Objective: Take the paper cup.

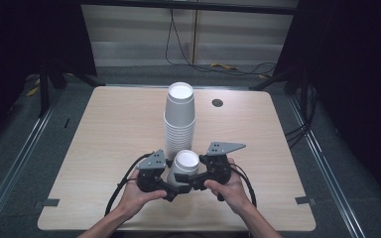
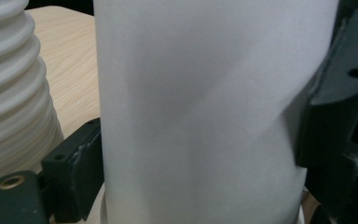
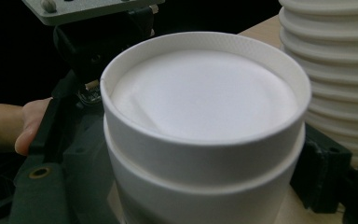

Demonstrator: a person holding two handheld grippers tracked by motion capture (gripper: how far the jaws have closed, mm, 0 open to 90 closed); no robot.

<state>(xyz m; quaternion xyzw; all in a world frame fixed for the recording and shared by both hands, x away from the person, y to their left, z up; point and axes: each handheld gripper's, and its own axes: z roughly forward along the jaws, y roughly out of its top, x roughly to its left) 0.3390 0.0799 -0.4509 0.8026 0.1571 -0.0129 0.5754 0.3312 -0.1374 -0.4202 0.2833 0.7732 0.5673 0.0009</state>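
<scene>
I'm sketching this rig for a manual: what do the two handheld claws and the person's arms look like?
Both the left claw and the right claw are black, blocky, with screw holes in the jaws. Each carries a grey three-cornered plate with small holes and trails a black cable. The forearms are bare, no sleeves visible.

Both black grippers, the left gripper (image 1: 171,191) and right gripper (image 1: 194,182), are carrying grey three-cornered plates dotted with screw holes, trailing black cables past the person's bare, sleeveless forearms.
</scene>
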